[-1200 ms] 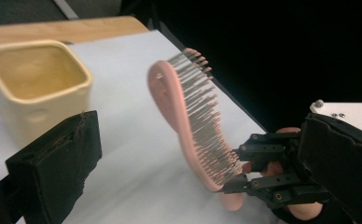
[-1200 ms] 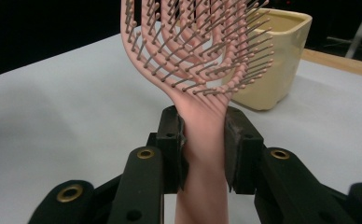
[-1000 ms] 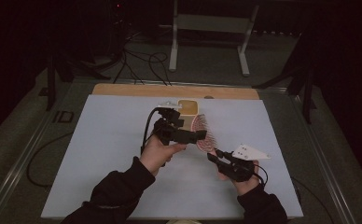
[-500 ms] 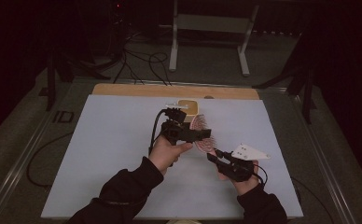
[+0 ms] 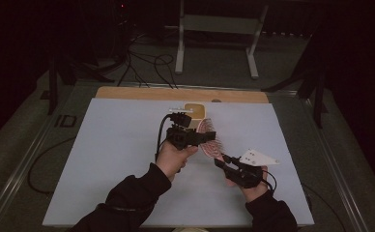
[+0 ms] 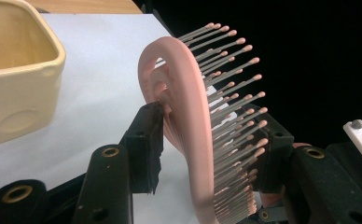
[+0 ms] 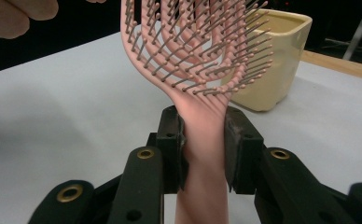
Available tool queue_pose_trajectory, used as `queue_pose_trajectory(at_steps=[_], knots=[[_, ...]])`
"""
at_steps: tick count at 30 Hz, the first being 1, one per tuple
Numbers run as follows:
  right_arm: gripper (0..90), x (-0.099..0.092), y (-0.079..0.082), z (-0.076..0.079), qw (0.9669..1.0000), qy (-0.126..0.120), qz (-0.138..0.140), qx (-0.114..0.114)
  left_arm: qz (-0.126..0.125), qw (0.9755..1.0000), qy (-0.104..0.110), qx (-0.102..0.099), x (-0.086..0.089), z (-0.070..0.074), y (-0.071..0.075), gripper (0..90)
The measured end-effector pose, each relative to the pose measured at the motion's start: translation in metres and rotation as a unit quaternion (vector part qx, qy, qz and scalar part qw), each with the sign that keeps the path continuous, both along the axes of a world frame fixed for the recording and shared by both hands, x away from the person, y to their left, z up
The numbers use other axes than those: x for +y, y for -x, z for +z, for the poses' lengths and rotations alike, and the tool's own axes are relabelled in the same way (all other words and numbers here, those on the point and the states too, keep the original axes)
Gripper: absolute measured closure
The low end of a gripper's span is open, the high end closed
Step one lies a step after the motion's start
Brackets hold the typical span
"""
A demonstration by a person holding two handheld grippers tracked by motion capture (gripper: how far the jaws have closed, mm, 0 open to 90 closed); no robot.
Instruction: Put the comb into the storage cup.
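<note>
Item: pink brush [image 7: 195,60], held above the mat [image 5: 118,159] near the cream tub [image 6: 16,70], handle clamped in right gripper [image 7: 202,140], left gripper [image 6: 207,140] just closing across head (one pad on bristles); risk: bristle-side slip or bending.

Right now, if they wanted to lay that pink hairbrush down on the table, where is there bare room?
The white mat lies bare left of the left gripper, and again right of the right gripper toward the mat's far right corner. It is crowded mid-table, where both grippers, the pink hairbrush and the cream holder cluster.
</note>
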State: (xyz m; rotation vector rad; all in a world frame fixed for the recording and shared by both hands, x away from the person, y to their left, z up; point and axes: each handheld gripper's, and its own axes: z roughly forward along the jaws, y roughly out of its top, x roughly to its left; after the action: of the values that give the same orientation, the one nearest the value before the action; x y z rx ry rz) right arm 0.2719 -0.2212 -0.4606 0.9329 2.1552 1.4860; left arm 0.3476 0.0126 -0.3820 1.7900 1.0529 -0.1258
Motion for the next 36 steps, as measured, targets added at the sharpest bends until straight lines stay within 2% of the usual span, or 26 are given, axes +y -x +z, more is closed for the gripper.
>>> queue_pose_trajectory(at_steps=[7, 13, 16, 29, 32, 35, 36], knots=[[70.8, 0.001, 0.000, 0.000, 1.0000, 0.007, -0.005, -0.001, -0.001, 1.0000, -0.003, -0.004, -0.002, 0.001, -0.001, 56.6], [70.4, 0.002, 0.000, 0.000, 1.0000, 0.008, -0.006, 0.000, -0.017, 0.9998, -0.001, -0.009, -0.005, 0.004, 0.000, 60.3], [70.0, 0.002, 0.000, 0.000, 0.9999, 0.007, -0.008, 0.002, -0.027, 0.9996, 0.007, -0.010, -0.006, 0.006, 0.001, 64.2], [69.1, 0.001, -0.002, -0.001, 1.0000, -0.007, 0.001, 0.007, -0.044, 0.9982, -0.008, -0.039, -0.011, 0.014, 0.005, 65.2], [52.4, 0.000, -0.004, -0.002, 0.9999, -0.013, 0.008, 0.005, -0.042, 0.9978, -0.008, -0.050, -0.010, 0.019, 0.007, 65.4], [42.8, 0.000, -0.005, -0.003, 0.9999, -0.007, -0.004, 0.012, -0.045, 0.9972, -0.005, -0.060, -0.008, 0.024, 0.009, 65.4], [42.4, 0.000, -0.005, -0.003, 0.9999, -0.005, -0.002, 0.014, -0.045, 0.9970, -0.005, -0.062, -0.007, 0.026, 0.009, 65.4]])
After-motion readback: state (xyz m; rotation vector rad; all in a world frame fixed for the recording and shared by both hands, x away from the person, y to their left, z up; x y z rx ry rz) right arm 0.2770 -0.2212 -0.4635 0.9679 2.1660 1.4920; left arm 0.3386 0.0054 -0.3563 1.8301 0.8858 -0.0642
